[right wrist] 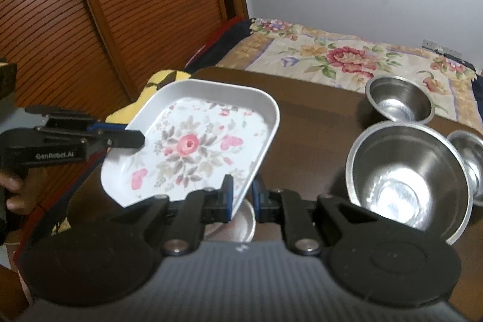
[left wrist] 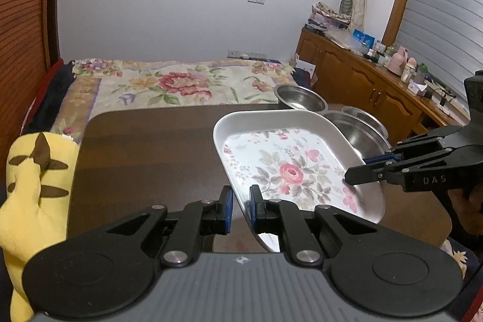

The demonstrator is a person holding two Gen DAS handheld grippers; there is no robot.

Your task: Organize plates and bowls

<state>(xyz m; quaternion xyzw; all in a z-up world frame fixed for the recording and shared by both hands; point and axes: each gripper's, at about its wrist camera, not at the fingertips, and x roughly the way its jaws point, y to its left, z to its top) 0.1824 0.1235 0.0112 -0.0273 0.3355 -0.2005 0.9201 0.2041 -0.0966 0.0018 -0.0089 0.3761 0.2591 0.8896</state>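
Note:
A white rectangular tray with a rose print [left wrist: 289, 159] [right wrist: 193, 147] is held tilted above the dark table [left wrist: 151, 153]. My left gripper [left wrist: 241, 205] [right wrist: 132, 135] is shut on the tray's near-left rim. My right gripper [right wrist: 243, 195] [left wrist: 359, 168] is shut on the opposite rim. A round metal plate [right wrist: 241, 219] [left wrist: 268, 240] lies on the table under the tray. Three steel bowls stand to the right: a large one [right wrist: 407, 177] [left wrist: 359, 135], a small far one [right wrist: 398, 98] [left wrist: 299, 100] and one at the edge [right wrist: 471, 153] [left wrist: 362, 116].
A yellow plush cushion [left wrist: 33, 171] [right wrist: 163, 80] lies off the table's left edge. A bed with a floral cover [left wrist: 181, 83] [right wrist: 347, 56] stands beyond the table. A wooden cabinet [left wrist: 362, 74] with clutter is at the right.

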